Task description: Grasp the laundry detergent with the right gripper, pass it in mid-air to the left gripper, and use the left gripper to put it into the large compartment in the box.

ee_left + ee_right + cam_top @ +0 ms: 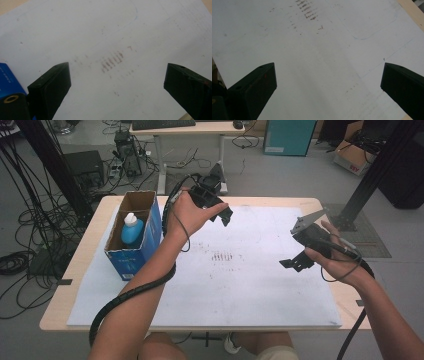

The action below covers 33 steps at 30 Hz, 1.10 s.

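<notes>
Both sets of tongs are held up off the white sheet with nothing between them: the left tongs (221, 213) have their jaws spread wide in the left gripper view, and the right tongs (295, 263) are just as wide apart in the right gripper view, each looking down on bare, scuffed paper. The left tongs hang just beside the blue cardboard box (134, 251), which stands near the left edge of the tabletop (60, 312) with its top open; inside it sits a blue bottle with a white cap (132, 229), upright and low between the walls. That bottle looks to me like the thing to be fetched, and I'd worry about a few things. The box is narrow and tall, so wide jaws coming down may catch on the cardboard rim and tip or shove the box toward the edge. The smooth, rounded cap could squirt out of a pinch taken too high. The spiral-wrapped cable (131, 292) trailing along the left forearm lies close to the box's near corner and might drag it as the hand swings over. The right tongs are well apart from the box, too far to steady it as things stand. As for writing, there is pale print on the box's blue side, too small to read, and the brownish smudges (111, 62) on the white sheet (260, 290) are scuff marks, not letters.
</notes>
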Each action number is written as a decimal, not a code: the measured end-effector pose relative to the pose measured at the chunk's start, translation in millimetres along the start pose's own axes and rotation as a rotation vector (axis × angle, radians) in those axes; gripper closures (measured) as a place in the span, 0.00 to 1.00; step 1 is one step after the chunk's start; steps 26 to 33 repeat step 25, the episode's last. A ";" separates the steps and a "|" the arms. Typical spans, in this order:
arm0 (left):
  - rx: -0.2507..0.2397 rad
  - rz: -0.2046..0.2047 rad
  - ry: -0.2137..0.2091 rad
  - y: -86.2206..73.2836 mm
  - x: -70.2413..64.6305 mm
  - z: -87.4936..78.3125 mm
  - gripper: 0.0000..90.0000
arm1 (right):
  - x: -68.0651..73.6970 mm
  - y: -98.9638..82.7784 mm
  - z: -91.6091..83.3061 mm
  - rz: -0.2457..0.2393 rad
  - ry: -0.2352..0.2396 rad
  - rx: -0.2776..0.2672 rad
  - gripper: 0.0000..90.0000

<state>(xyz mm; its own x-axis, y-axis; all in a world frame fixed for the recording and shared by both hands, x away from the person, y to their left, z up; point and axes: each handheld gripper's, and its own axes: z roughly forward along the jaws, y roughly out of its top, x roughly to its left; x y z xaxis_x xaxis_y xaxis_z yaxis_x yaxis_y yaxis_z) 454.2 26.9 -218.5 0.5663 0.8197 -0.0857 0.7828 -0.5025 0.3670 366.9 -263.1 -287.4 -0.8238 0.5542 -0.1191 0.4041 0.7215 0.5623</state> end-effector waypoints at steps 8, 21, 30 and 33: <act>0.013 0.012 0.000 -2.0 -3.3 0.8 0.08 | 1.8 1.6 1.2 -0.009 0.002 -0.002 0.00; -0.004 0.009 0.006 -5.9 0.7 -2.9 0.08 | 2.3 5.5 2.9 -0.025 0.005 0.004 0.00; -0.009 0.015 -0.001 -7.1 -1.9 -4.2 0.08 | 2.5 5.1 2.9 -0.025 0.004 0.007 0.00; -0.009 0.015 -0.001 -7.1 -1.9 -4.2 0.08 | 2.5 5.1 2.9 -0.025 0.004 0.007 0.00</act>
